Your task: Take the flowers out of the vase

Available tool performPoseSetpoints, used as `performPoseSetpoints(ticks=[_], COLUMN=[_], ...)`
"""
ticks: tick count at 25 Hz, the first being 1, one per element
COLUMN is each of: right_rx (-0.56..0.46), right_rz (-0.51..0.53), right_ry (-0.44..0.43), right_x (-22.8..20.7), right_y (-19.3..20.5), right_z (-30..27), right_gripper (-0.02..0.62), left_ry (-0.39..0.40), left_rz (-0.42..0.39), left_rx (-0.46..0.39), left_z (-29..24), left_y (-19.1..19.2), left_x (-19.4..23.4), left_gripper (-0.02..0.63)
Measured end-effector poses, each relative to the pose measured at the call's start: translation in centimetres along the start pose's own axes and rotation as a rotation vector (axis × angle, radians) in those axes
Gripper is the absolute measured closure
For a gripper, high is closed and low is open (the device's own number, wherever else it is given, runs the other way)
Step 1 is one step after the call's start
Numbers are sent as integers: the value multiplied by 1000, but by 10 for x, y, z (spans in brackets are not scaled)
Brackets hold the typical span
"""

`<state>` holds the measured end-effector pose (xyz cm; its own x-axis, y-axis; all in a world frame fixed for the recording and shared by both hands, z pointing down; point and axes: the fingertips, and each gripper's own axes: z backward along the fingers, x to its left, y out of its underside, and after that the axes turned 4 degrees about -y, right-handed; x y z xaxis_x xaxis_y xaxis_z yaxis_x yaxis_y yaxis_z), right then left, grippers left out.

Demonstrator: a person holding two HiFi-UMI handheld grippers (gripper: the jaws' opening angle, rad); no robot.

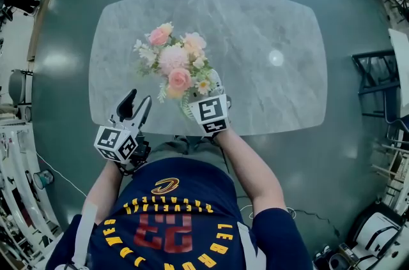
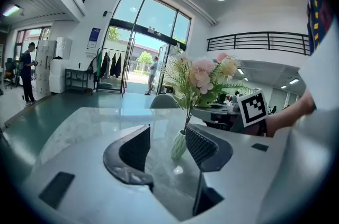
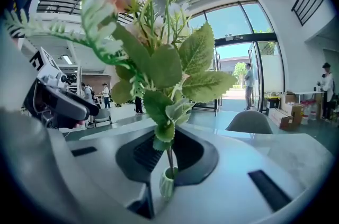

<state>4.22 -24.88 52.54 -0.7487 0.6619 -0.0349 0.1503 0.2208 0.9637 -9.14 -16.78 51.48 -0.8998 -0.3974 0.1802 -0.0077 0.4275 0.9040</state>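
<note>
- right gripper (image 3: 168, 149): clenched on the stem (image 3: 169, 158) of the flowers (image 1: 176, 61), low down, just above the vase mouth. Jaws nearly together with only the thin stem between them.
- Why low: probably because the stem is the one firm, narrow part. Higher up it is all leaves and blooms that would crush or slip.
- vase (image 2: 179, 144): small, ribbed and pale green, standing on the table (image 1: 268, 20) near the person's edge, directly under the right gripper's jaws.
- Flowers are not out yet. The stem end sits inside the vase mouth in the right gripper view.
- left gripper (image 2: 167, 139): released, jaws wide apart with nothing between the pads. The vase shows through the gap but lies beyond them, not touched.
- Why there: it looks parked facing the vase, likely ready to pin it down if it rides up with the stem. That is a judgement.
- Flowers' long axis: close to upright, with the cut end down in the vase and the blooms up.
- In the left gripper view the stem leans slightly to the right as it rises.
- Blooms and leaves fan out wide above the right gripper and fill the top of its view.
- The way out looks like straight up along the stem line. A sideways pull risks tipping the light vase.
</note>
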Motion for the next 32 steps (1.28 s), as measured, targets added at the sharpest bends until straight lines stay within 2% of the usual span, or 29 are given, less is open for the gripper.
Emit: performPoseSetpoints(ticks=[13, 28, 32], right_rx=[11, 9, 5], right_rz=[-8, -32, -57], right_ry=[26, 17, 27], right_x=[-3, -19, -29], right_y=[-32, -111, -119], right_z=[15, 34, 41], right_gripper=[560, 563, 563], left_ry=[11, 27, 33], left_rz=[9, 1, 4], left_rx=[-28, -65, -75], left_z=[3, 1, 4], left_y=[-3, -20, -21], left_x=[1, -3, -7], left_gripper=[394, 394, 395])
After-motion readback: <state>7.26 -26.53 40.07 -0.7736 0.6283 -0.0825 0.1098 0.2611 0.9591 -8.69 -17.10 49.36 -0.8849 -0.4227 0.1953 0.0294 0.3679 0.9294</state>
